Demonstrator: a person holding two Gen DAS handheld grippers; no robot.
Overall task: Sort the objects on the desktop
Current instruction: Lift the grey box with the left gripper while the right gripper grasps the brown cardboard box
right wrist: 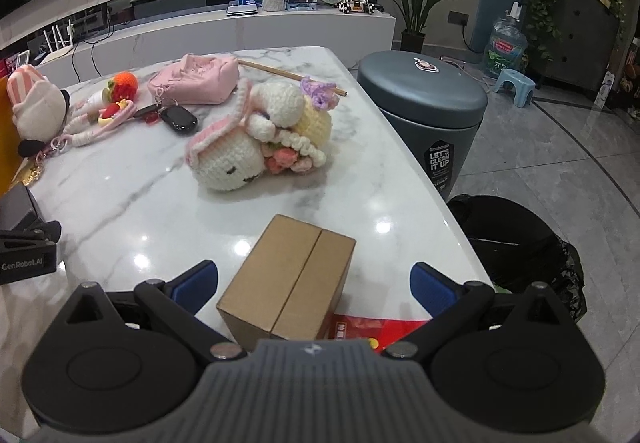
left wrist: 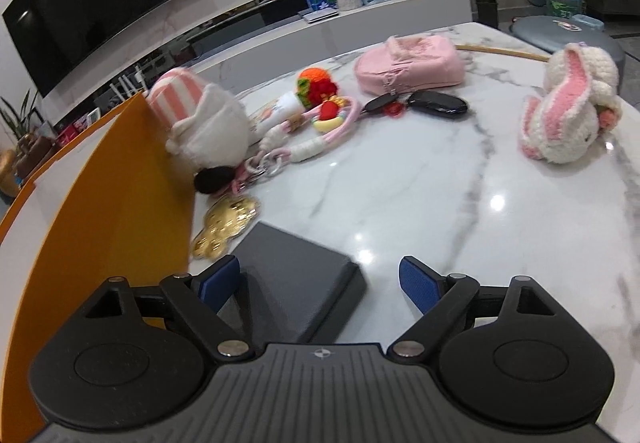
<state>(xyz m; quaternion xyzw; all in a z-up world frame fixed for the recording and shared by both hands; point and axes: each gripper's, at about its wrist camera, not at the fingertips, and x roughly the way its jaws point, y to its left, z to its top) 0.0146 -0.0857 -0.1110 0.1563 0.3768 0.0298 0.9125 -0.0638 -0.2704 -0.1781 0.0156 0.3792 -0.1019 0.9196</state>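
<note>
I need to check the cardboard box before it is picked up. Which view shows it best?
The right wrist view: the cardboard box lies close and whole between the open jaws, top seam visible. The left wrist view does not show it.

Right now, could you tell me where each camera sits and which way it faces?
Left wrist: on the left gripper, tilted down over the dark grey box between its open fingers, beside an orange panel.
Right wrist: on the right gripper, tilted down over the cardboard box; the left gripper shows at its left edge.
Shared: marble table, crochet bunny, pink pouch.
</note>
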